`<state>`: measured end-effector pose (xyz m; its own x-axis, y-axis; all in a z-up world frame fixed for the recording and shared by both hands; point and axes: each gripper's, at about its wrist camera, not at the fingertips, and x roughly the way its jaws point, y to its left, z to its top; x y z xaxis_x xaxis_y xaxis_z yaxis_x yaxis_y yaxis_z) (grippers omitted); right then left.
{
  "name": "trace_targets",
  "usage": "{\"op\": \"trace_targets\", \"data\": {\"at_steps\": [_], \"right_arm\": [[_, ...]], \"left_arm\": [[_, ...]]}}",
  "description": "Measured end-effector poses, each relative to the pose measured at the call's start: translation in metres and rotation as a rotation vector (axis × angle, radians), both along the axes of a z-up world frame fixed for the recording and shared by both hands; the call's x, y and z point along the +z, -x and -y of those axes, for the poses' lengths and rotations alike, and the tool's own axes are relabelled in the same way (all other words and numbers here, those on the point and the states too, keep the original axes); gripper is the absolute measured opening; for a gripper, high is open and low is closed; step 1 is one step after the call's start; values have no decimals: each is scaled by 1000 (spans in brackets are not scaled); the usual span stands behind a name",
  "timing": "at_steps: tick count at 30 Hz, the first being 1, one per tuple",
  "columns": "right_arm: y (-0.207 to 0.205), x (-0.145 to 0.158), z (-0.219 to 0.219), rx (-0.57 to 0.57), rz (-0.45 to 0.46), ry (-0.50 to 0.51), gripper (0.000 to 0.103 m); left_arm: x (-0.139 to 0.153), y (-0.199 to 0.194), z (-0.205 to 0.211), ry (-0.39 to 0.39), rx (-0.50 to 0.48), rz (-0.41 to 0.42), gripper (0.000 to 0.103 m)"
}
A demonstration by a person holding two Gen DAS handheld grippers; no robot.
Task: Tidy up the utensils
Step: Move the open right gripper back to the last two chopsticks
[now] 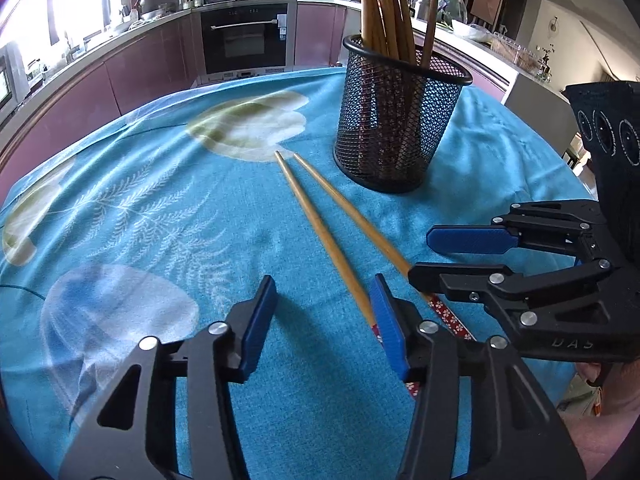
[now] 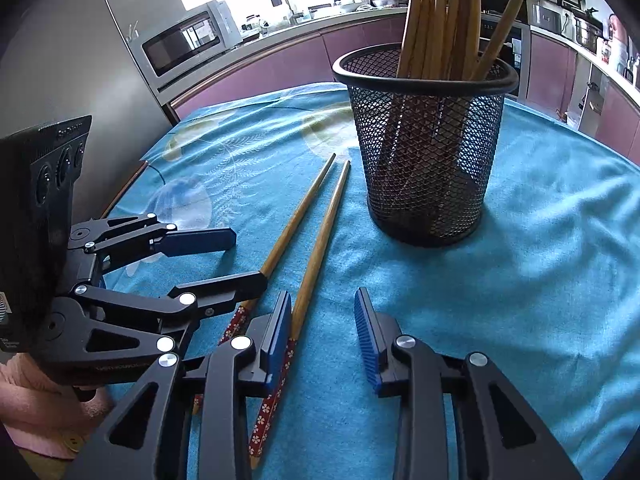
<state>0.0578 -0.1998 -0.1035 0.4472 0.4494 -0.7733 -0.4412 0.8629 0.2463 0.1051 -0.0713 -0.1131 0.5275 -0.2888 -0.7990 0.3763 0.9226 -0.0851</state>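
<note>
Chopsticks, two loose ones, lie side by side on the blue cloth, tips toward the mesh cup, which is packed w/ more sticks. Our left claw is partly open and grips nothing; its right pad sits beside the nearer stick's patterned end. Only the right cam shows our right claw also partly open, empty, left pad right against the other stick. The left cam shows the oven beyond the table's far edge; the right cam shows a microwave. Open cloth lies left of the sticks & right of the cup.
</note>
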Motion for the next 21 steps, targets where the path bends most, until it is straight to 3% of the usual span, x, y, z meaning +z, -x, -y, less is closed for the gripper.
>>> {"op": "trace_targets", "data": {"at_steps": [5, 10, 21], "right_arm": [[-5, 0, -8, 1, 14, 22, 31], [-14, 0, -17, 0, 31, 46, 30], [-28, -1, -27, -11, 44, 80, 18]], "left_arm": [[1, 2, -3, 22, 24, -7, 35], [1, 1, -4, 19, 32, -8, 35], [0, -23, -5, 11, 34, -16, 30]]}}
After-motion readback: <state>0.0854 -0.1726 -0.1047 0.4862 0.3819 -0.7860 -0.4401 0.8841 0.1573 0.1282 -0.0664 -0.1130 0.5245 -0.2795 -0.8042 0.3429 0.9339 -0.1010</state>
